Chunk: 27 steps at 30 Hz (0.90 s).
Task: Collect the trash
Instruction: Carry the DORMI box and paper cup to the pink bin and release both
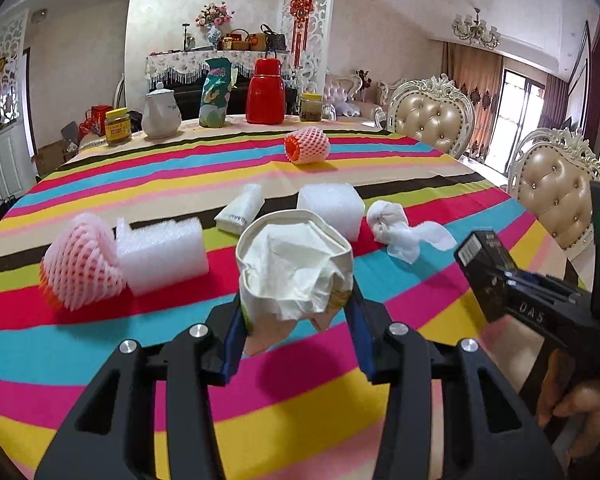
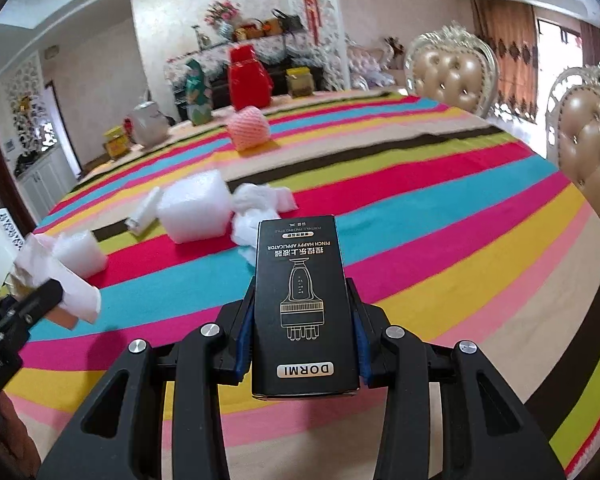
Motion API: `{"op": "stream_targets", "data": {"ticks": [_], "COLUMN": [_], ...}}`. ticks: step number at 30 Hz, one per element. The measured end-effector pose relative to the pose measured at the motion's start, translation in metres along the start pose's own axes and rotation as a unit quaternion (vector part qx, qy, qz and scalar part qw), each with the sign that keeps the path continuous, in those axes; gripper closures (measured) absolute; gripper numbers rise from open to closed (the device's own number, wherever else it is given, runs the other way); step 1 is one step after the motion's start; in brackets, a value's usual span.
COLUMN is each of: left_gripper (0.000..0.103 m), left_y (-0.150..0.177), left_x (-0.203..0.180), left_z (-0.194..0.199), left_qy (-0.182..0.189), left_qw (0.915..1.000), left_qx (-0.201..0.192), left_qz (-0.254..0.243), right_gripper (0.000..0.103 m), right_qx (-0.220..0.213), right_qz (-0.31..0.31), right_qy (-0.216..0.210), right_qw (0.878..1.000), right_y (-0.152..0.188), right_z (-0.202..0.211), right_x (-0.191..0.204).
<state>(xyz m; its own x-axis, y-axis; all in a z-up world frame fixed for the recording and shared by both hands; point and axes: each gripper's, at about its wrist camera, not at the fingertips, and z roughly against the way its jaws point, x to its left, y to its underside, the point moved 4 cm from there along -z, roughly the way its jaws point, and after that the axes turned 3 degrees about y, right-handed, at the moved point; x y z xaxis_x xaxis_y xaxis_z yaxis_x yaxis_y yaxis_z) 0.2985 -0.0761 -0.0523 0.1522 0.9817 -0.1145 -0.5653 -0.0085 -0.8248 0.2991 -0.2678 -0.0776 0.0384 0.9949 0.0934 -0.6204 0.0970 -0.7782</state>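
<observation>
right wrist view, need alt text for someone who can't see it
The right gripper clamps a black carton above a striped tablecloth. White foam block and crumpled tissue lie beyond; the left gripper holds paper at left.

A crushed paper cup (image 1: 296,264) stuffed with crumpled tissue sits clamped in the left gripper (image 1: 296,316). A black carton (image 2: 305,312) lies flat in the right gripper (image 2: 305,332). Ahead of the left gripper lie two white foam blocks (image 1: 162,256), two pink foam nets (image 1: 80,268), a knotted white wad (image 1: 400,232) and a small white packet (image 1: 240,210).
</observation>
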Motion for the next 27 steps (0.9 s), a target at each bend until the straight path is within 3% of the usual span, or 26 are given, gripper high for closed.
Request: {"op": "stream_targets", "data": {"ticks": [10, 27], "left_gripper": [0.059, 0.059], "left_y": [0.017, 0.044], "left_x": [0.004, -0.046], "left_z": [0.025, 0.046], "left_qy": [0.014, 0.060], "left_qw": [0.9999, 0.9969], "left_qx": [-0.003, 0.008], "left_qz": [-0.001, -0.049], "right_gripper": [0.064, 0.064], "right_qx": [-0.010, -0.025], "right_qz": [0.016, 0.005], "right_qy": [-0.024, -0.023], "right_qw": [1.000, 0.999], "right_y": [0.026, 0.068], "right_z": [0.056, 0.114], "right_x": [0.002, -0.026]}}
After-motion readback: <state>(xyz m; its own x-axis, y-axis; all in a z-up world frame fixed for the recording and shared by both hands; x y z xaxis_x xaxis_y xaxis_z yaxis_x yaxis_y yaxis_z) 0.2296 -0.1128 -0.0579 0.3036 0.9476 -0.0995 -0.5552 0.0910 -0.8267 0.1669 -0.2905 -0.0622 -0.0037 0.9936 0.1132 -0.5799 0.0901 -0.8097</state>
